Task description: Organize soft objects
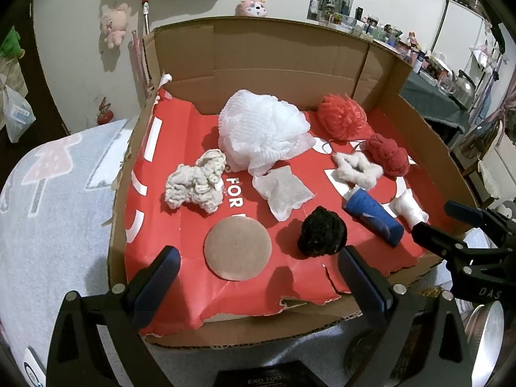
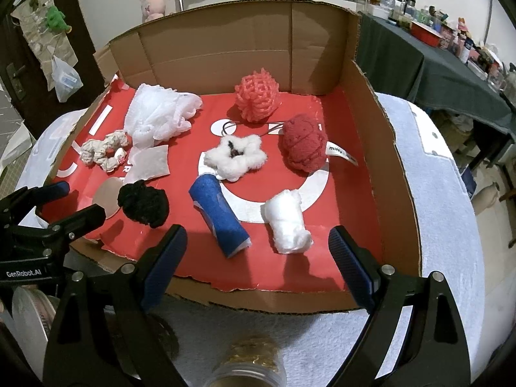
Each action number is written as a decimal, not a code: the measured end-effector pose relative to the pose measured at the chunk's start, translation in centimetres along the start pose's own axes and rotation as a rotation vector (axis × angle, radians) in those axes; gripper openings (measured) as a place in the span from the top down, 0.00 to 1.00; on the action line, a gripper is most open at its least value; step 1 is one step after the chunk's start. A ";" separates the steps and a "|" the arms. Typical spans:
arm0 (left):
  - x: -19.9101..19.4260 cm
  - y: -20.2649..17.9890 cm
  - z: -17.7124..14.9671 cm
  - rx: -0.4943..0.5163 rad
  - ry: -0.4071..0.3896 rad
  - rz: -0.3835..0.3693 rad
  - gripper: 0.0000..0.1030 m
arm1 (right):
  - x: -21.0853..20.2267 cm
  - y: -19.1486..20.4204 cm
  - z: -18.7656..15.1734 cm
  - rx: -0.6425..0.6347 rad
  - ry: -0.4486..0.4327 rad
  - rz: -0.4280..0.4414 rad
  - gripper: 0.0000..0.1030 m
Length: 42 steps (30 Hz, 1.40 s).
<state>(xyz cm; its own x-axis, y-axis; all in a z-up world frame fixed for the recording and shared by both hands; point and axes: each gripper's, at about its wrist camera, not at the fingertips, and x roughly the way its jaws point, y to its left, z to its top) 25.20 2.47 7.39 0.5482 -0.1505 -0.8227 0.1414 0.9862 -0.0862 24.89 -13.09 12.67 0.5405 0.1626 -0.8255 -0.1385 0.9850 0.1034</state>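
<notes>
Left wrist view: my left tool (image 1: 258,267) hangs at the near edge of the cardboard tray (image 1: 277,51), jaws wide apart and holding nothing. On the tray's red liner the soft things lie scattered: the white mesh puff (image 1: 261,129) far centre, the cream knit scrunchie (image 1: 196,183) to the left, a white tissue (image 1: 283,193), the black yarn ball (image 1: 322,233) nearest me, the blue roll (image 1: 374,217) to the right. My right tool (image 1: 451,225) enters from the right edge.

Right wrist view: the right tool (image 2: 258,254) is likewise spread open and empty, near the white cotton wad (image 2: 287,222) and blue roll (image 2: 219,216). Further off lie the star-shaped fluff (image 2: 237,158), the dark red knit (image 2: 303,146) and the coral net ball (image 2: 256,95).

I judge no grasp is in hand; the scatter suits either a layout awaiting sorting or one already arranged. I see no separate destination bin. A container rim at the bottom edge is cut off, its contents unclear.
</notes>
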 end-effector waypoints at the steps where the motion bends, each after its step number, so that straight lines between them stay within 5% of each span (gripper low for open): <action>1: 0.0 0.0 0.0 -0.002 0.000 -0.001 0.03 | 0.0 0.0 0.0 0.000 -0.002 -0.001 0.13; 42: 0.0 0.0 0.0 -0.001 -0.008 -0.001 0.03 | -0.3 -0.1 -0.2 0.001 -0.020 -0.006 0.13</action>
<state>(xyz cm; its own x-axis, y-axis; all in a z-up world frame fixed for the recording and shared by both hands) 25.20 2.48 7.37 0.5542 -0.1520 -0.8184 0.1414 0.9861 -0.0874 24.58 -13.25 12.85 0.5577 0.1580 -0.8149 -0.1345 0.9859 0.0991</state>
